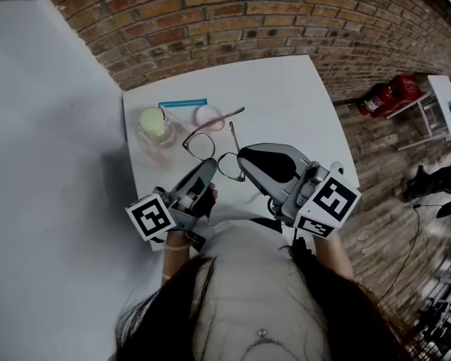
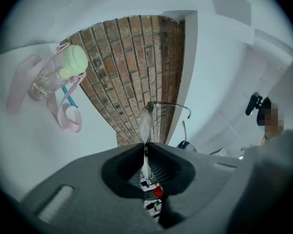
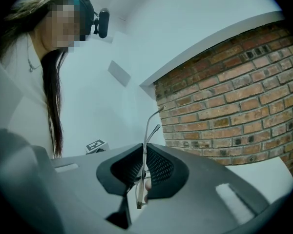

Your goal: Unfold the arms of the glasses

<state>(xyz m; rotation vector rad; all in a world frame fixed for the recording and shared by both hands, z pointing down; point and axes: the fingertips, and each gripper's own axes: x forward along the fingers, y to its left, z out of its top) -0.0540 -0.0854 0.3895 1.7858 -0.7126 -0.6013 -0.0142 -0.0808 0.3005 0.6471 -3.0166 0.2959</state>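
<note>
The glasses (image 1: 201, 145) have a dark frame. The left gripper (image 1: 208, 165) and right gripper (image 1: 241, 157) are grey, with black-and-white square markers. The table (image 1: 301, 104) is white, the brickwork (image 1: 233, 21) red-brown with pale mortar. The bottle (image 1: 156, 135) has a pale green cap (image 1: 152, 120) and pink strap (image 2: 68, 120)

light: bright, even | shadows: soft | edges: fisheye-warped, dark-vignetted | focus: sharp
</note>
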